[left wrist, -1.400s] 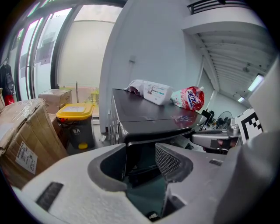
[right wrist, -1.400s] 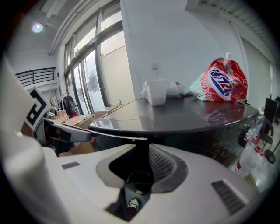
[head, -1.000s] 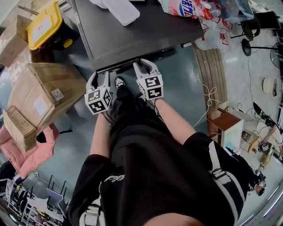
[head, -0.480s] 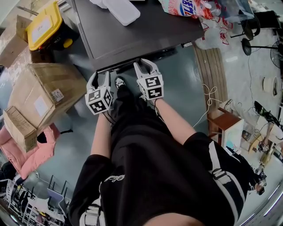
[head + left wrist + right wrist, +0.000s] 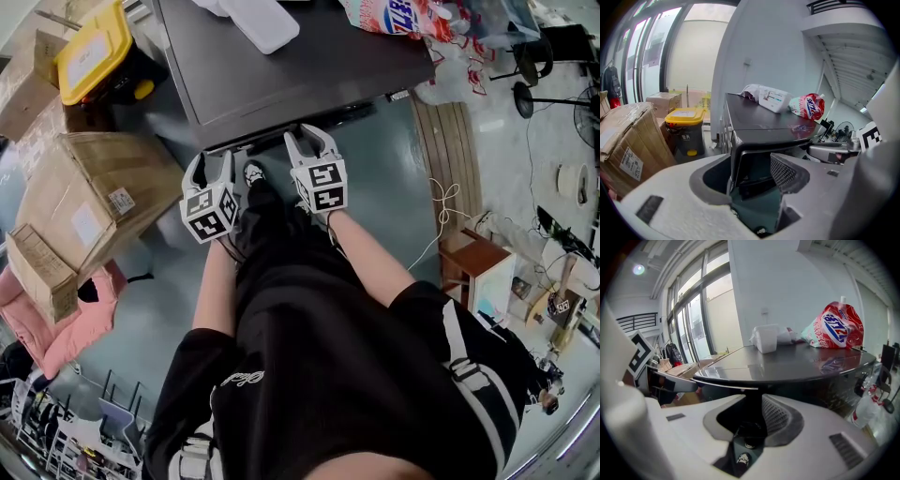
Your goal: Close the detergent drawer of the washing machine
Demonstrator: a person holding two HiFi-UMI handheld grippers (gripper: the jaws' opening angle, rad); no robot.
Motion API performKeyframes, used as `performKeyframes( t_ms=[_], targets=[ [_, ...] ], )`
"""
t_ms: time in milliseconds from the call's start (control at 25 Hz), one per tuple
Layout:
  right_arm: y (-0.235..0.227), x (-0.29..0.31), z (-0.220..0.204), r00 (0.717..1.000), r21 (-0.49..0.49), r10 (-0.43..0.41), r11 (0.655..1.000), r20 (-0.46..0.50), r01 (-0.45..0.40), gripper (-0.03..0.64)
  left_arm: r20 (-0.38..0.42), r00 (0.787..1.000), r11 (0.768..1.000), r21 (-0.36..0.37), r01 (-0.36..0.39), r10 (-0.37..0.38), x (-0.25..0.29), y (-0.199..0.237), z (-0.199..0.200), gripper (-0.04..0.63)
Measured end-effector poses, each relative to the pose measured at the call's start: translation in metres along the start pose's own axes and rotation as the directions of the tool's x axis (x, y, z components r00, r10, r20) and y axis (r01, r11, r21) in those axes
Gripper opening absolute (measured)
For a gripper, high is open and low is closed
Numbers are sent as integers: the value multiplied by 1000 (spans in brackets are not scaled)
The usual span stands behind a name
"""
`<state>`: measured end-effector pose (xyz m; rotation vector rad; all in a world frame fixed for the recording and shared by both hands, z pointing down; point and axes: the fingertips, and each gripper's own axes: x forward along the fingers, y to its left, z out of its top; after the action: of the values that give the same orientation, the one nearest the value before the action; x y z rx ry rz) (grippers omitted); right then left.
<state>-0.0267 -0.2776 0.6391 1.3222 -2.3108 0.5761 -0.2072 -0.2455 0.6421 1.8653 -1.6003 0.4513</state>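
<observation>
1. Head view, layout: the washing machine (image 5: 300, 66) stands straight ahead of the person, its dark top seen from above. The detergent drawer (image 5: 253, 142) shows as a pale strip along the near front edge, toward the machine's left corner.
2. Tips of the left gripper (image 5: 212, 161) sit at the drawer's left end. Its jaws have just been opening and now stand wide. The left gripper view shows the drawer's framed front between them, with neither pad pressing on it.
3. Tips of the right gripper (image 5: 307, 141) meet the front edge just beside the strip's right end. Its jaws stand partway apart about a dark upright part of the machine's front. Whether the pads press on it cannot be made out.
4. Governing relation: the drawer's long front runs left to right across both grippers. Its travel runs away from the person, into the machine, the way both grippers point.
5. Judgement: the drawer seems to stand slightly proud of the front. The left gripper is nearer, so a straight forward push is called for; pressure at one end could skew the drawer.
</observation>
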Motion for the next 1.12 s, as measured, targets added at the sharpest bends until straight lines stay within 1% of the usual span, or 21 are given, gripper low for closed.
performKeyframes(
  t_ms=[720, 1120],
  targets=[
    [1, 1, 1, 1000, 5, -5, 1000, -6, 5, 97, -2, 1000, 1000, -5, 7, -7, 0, 1, 1, 268],
    [-2, 1, 1, 999, 26, -34, 999, -8, 34, 104, 1, 1000, 1000, -19, 12, -12, 3, 1, 2, 270]
  ],
)
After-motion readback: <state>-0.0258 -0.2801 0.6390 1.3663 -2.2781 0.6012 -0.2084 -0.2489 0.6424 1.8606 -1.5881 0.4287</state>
